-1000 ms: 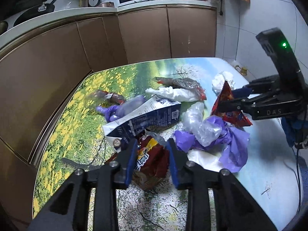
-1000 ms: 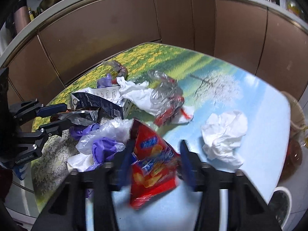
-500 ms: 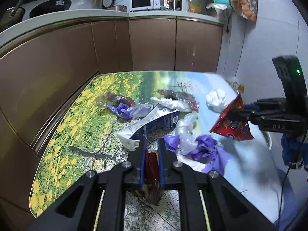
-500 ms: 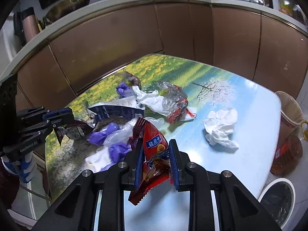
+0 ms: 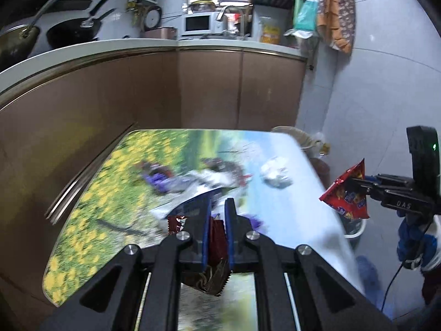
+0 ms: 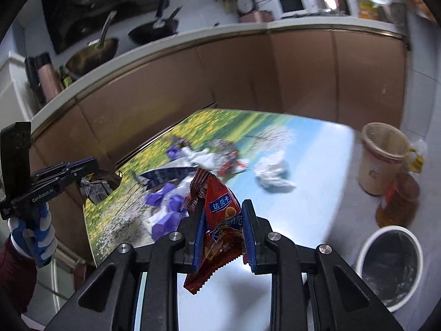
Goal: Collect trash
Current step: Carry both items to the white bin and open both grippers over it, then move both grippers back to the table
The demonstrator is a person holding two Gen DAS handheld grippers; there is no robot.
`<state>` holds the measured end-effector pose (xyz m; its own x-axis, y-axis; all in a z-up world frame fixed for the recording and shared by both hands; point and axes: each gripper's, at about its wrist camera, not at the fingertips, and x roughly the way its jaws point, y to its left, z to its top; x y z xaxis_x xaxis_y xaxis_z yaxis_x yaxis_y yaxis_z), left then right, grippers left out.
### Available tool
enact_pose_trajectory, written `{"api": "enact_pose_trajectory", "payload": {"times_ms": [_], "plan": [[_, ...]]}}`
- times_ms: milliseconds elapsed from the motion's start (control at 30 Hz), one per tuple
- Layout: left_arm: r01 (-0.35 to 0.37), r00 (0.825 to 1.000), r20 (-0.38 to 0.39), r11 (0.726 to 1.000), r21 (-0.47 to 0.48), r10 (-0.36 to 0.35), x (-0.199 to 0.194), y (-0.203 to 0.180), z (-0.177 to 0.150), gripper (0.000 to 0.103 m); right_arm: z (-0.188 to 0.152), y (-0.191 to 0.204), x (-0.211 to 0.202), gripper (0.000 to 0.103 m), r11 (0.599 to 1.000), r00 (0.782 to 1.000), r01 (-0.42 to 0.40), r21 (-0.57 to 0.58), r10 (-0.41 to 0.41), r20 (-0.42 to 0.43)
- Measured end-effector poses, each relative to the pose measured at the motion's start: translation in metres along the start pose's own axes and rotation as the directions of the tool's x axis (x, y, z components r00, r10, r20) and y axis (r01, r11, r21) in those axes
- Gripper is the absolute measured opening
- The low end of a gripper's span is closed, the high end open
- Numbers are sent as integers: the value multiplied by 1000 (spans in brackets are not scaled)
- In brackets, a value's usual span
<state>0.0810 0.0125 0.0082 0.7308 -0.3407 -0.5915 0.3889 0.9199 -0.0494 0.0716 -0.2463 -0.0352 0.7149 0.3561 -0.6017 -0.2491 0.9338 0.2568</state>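
Right claw (image 6: 223, 234) is clamped on the red crisp packet (image 6: 220, 220), left claw (image 5: 217, 231) on a dark wrapper (image 5: 216, 240); both grips should be kept firm until the white bin (image 6: 391, 267) is reached.

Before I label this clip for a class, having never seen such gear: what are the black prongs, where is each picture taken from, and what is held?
No robot here: a person holds a hand-held gripper in each hand, with a camera looking along its two fingers. One picture is from the left hand-held gripper, which is clamped on a dark red wrapper. The other is from the right hand-held gripper, clamped on a red snack bag. Each view also shows the other tool off to the side. On the flower-printed table lie a carton, purple gloves, crumpled white tissue and other blurred litter. A white bin stands on the floor beside the table.
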Motion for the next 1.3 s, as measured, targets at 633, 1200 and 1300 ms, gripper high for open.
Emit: {"api": "enact_pose_trajectory", "payload": {"times_ms": [633,1200,1300], "plan": [[493,856,-237,863,112,-459,190,-313,67,9,-64,-220,-63,27,814,877,462,353,-478,-45],[521,782,-390,853,-20,-486,326,-391,38,38,-111,-314,-13,48,680,794,601,421,-571,-210],[520,788,-374,854,-23,-490,320,-381,40,38,-114,-309,-19,48,676,788,607,419,-579,-209]]}}
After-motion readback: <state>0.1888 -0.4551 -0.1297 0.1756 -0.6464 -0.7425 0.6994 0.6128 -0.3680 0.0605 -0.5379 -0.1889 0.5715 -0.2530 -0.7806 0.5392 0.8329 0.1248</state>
